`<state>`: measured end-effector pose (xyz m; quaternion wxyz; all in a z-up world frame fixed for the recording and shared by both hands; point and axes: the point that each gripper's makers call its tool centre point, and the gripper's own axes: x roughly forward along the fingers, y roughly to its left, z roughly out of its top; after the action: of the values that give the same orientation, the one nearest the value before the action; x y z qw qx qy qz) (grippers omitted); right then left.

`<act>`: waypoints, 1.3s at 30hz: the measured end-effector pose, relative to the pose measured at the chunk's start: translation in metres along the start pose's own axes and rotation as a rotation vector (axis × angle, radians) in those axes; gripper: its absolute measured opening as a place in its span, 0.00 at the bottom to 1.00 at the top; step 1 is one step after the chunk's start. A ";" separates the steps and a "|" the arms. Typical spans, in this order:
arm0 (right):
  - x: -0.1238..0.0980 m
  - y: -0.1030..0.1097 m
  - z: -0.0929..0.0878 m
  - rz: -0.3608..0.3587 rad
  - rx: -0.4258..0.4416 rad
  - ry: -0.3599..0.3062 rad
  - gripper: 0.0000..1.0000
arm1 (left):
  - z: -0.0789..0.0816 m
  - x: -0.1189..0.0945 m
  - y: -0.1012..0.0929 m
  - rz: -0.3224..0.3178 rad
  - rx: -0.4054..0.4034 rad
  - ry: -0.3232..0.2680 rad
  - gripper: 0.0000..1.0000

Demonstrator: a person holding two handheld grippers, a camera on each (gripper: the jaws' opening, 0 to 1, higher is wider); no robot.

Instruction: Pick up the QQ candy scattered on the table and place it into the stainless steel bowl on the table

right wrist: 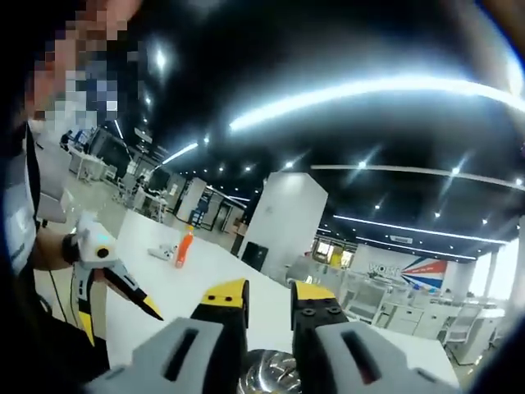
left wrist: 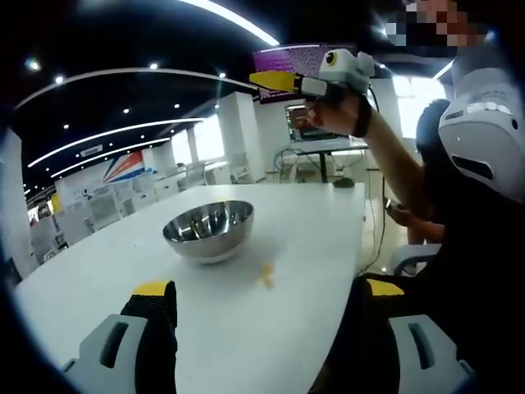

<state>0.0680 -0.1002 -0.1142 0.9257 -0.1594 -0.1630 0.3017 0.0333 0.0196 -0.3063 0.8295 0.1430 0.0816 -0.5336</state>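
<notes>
Seen on a broad white worktop [left wrist: 271, 222] in a bright open office: a stainless steel bowl [left wrist: 208, 231], round, polished and mirror-like, standing near the middle. Just beside it, on the near right, one small yellow QQ candy [left wrist: 266, 276], soft-looking and blurred, lying loose on the smooth surface, apart from the bowl's base. Inside of the bowl too reflective to tell whether any candy lay there already. Judged from this: at least that one piece left to collect, the work not finished. In the left gripper view, left gripper [left wrist: 267, 320] held low over the near edge, its black, yellow-tipped jaws spread wide apart with nothing between them, pointing toward bowl and candy. Higher and farther right, right gripper [left wrist: 283, 81] lifted well above the worktop in a person's hand, yellow tips drawn together to a point; too small to tell whether anything was pinched there. In the right gripper view, those jaws shown from behind as two blocky black fingers with yellow caps, a narrow gap between them, no candy made out in it; the bowl's shiny rim glimpsed just below. Far off on the worktop, an orange bottle [right wrist: 184, 246] standing upright.
</notes>
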 end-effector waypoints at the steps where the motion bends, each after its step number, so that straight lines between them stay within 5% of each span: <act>1: 0.000 0.003 -0.004 0.006 -0.009 0.010 0.20 | 0.000 0.000 0.000 0.001 0.001 0.001 0.93; 9: -0.002 0.031 -0.037 0.071 0.049 0.064 0.20 | 0.003 0.003 0.001 0.002 0.005 -0.005 0.93; 17: -0.003 0.068 -0.103 0.160 0.062 0.200 0.21 | 0.003 0.005 0.001 -0.001 0.003 -0.003 0.93; 39: -0.005 0.121 -0.246 0.222 0.276 0.439 0.19 | 0.003 0.010 -0.001 -0.011 0.009 0.001 0.93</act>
<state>0.1010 -0.0591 -0.3835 0.9132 -0.1105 0.1026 0.3786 0.0367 0.0094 -0.3066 0.8258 0.1467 0.0807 -0.5385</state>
